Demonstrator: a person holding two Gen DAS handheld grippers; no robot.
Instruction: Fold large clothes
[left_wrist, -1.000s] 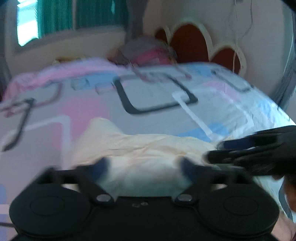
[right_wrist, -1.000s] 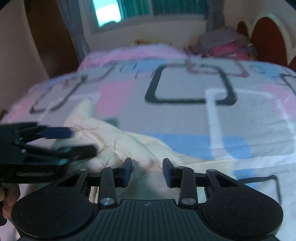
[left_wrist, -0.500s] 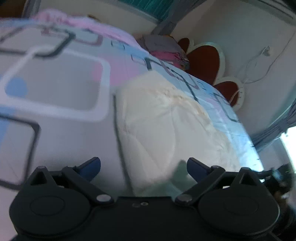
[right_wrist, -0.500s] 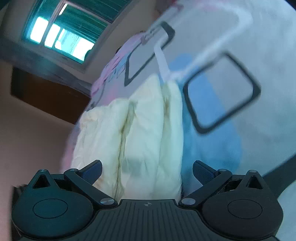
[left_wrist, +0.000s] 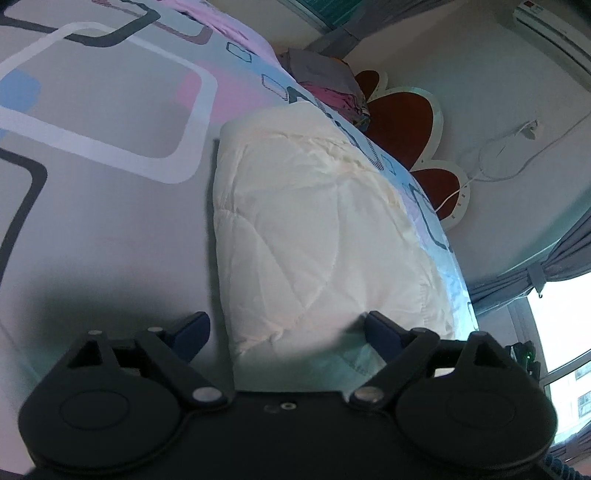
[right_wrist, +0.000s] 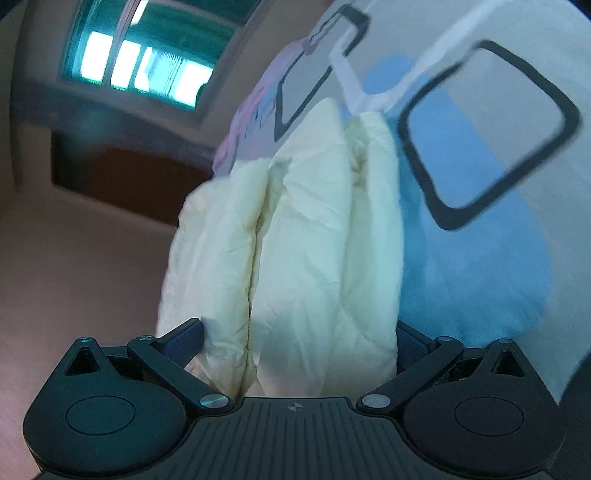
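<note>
Cream padded garment lengthwise away on bedspread, between both wide-spread tongs, ungripped.

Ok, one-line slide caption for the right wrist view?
Right gripper with wide jaws straddling the end of a folded cream quilted garment on the patterned bedsheet.

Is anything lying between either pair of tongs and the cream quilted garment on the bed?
Nothing visible. The garment already sits between the open left tongs, which have just been closing, and its folded layers fill the gap of the right tongs. Only bedsheet surrounds it.
</note>
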